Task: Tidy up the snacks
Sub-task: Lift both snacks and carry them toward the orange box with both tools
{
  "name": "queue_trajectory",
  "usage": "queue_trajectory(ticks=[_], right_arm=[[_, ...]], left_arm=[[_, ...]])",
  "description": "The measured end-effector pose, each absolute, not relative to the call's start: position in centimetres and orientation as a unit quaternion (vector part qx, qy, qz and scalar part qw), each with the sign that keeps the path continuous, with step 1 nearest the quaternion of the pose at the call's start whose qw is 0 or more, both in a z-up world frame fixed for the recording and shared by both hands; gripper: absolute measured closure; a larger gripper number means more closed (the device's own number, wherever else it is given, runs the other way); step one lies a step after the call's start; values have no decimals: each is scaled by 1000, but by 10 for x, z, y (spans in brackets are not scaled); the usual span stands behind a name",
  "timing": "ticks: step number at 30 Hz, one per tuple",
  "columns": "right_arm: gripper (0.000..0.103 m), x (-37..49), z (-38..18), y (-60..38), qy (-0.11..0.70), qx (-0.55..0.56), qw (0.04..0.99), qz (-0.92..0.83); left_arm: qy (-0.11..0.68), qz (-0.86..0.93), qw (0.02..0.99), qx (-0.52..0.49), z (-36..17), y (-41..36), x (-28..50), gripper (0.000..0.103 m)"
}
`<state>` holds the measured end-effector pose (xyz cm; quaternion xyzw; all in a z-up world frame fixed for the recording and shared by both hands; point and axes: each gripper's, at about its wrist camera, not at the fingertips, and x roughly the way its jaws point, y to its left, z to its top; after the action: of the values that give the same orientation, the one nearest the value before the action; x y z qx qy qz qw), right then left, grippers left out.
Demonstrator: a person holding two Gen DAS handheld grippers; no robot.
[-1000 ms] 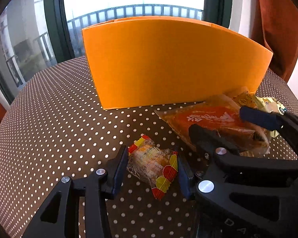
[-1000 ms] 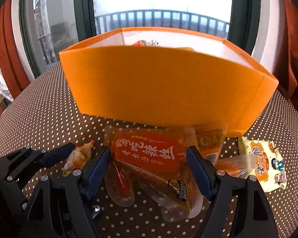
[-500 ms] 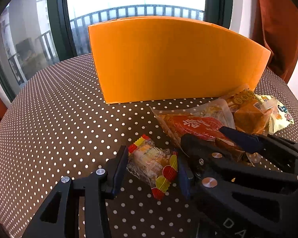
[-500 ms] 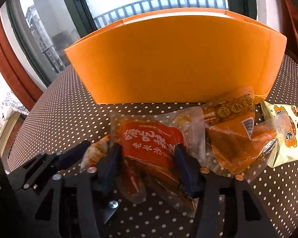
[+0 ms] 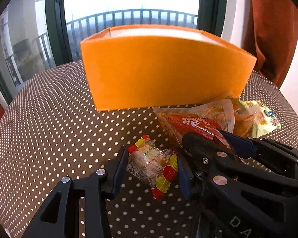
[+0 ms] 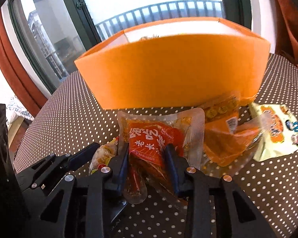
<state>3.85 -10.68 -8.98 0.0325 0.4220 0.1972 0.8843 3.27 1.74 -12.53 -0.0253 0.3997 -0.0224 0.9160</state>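
The right gripper (image 6: 147, 166) jaws have just been closing and now pinch the red snack pouch (image 6: 155, 138) before the orange box (image 6: 172, 69), crumpling it.

One orange box (image 6: 172, 75) stands at upper centre. Four loose snack packets show: one red-labelled clear pouch (image 6: 157, 136) at centre, one orange pouch (image 6: 226, 140) right of it, one pale packet (image 6: 278, 134) far right, one small candy pack (image 5: 153, 166) in the left wrist view's lower centre.

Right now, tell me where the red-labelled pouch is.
In the right wrist view the red-labelled pouch sits centre frame, pinched in the right gripper, in front of the orange box, with the orange packet on its right.
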Motion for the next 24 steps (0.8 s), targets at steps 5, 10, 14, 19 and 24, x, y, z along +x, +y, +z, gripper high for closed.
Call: queue_trajectory(ticks=[5, 10, 14, 19, 24], right_arm=[[65, 37, -74, -116, 400, 32, 896, 189], [65, 35, -62, -120, 383, 26, 905, 183], [65, 34, -55, -124, 373, 27, 909, 185], [65, 32, -42, -131, 357, 28, 915, 186], [65, 32, -28, -136, 341, 32, 921, 187]], left_arm=[[386, -31, 922, -24, -112, 9, 31, 56], [378, -37, 925, -23, -104, 7, 32, 56], [370, -36, 928, -17, -94, 0, 32, 56], [355, -37, 934, -10, -79, -5, 31, 56], [340, -35, 940, -6, -64, -12, 33, 56]])
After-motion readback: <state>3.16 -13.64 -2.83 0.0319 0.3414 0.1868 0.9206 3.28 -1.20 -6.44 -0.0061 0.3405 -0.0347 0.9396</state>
